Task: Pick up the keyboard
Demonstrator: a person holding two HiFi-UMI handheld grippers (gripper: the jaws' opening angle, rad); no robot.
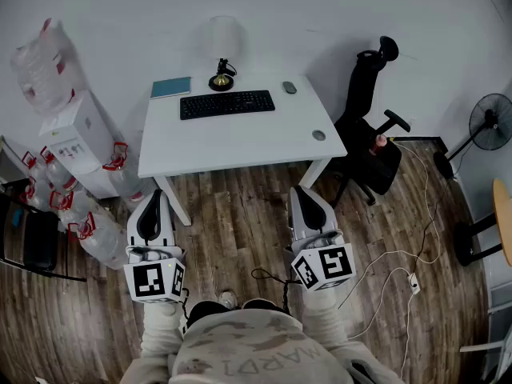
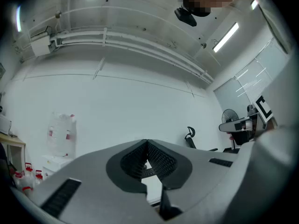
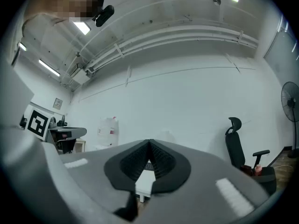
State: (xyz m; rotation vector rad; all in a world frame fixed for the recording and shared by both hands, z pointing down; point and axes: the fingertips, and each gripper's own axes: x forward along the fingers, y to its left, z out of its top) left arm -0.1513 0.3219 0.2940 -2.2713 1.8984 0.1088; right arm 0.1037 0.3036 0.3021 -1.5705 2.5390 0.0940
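A black keyboard point(image 1: 227, 104) lies on the far half of a white desk point(image 1: 240, 138) in the head view. My left gripper point(image 1: 153, 201) and my right gripper point(image 1: 303, 198) hang side by side over the wooden floor, short of the desk's near edge and well apart from the keyboard. Both point toward the desk. In the left gripper view my left gripper point(image 2: 147, 143) has its ribbed pads pressed together with nothing held. The right gripper point(image 3: 149, 143) in its own view is likewise shut and empty. A sliver of the keyboard point(image 3: 148, 165) and the desk top shows below its pads.
On the desk stand a lamp point(image 1: 222, 48), a teal notebook point(image 1: 171, 87), a mouse point(image 1: 289, 87) and a small round object point(image 1: 318, 135). A black office chair point(image 1: 370, 126) is right of the desk. Water bottles and a dispenser point(image 1: 76, 138) crowd its left. Cables point(image 1: 392, 274) trail on the floor, a fan point(image 1: 490, 122) at far right.
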